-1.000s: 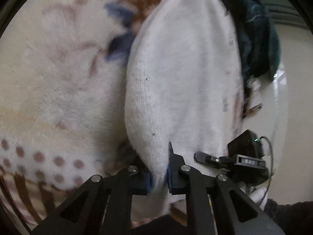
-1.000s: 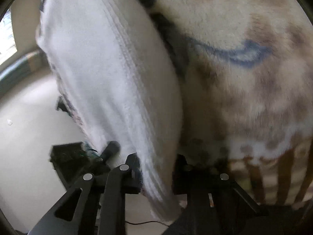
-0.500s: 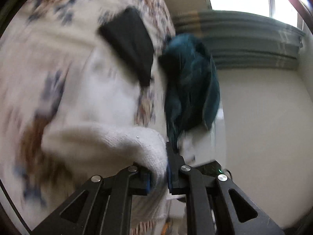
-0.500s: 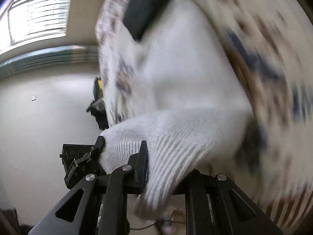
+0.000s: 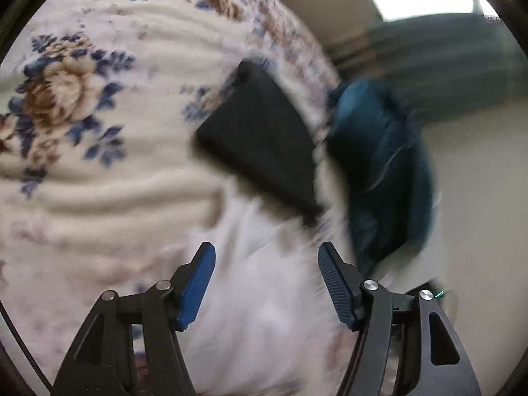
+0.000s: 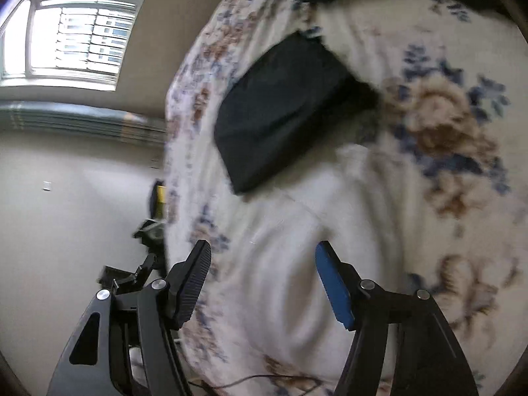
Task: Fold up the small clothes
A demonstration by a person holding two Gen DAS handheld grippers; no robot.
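The white garment (image 5: 264,300) lay on the flowered bed cover (image 5: 109,171), below and between the fingers of both tools. The left hand-held gripper (image 5: 266,283) and the right hand-held gripper (image 6: 263,283) had just been opening; both stood wide, pads clear of the cloth. A folded black garment (image 6: 283,109) lay just beyond.

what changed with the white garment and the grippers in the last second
Both grippers let go: the left gripper and right gripper were pinched on the white garment and their jaws have just been opening. It now lies on the floral blanket. The black folded piece stayed put.
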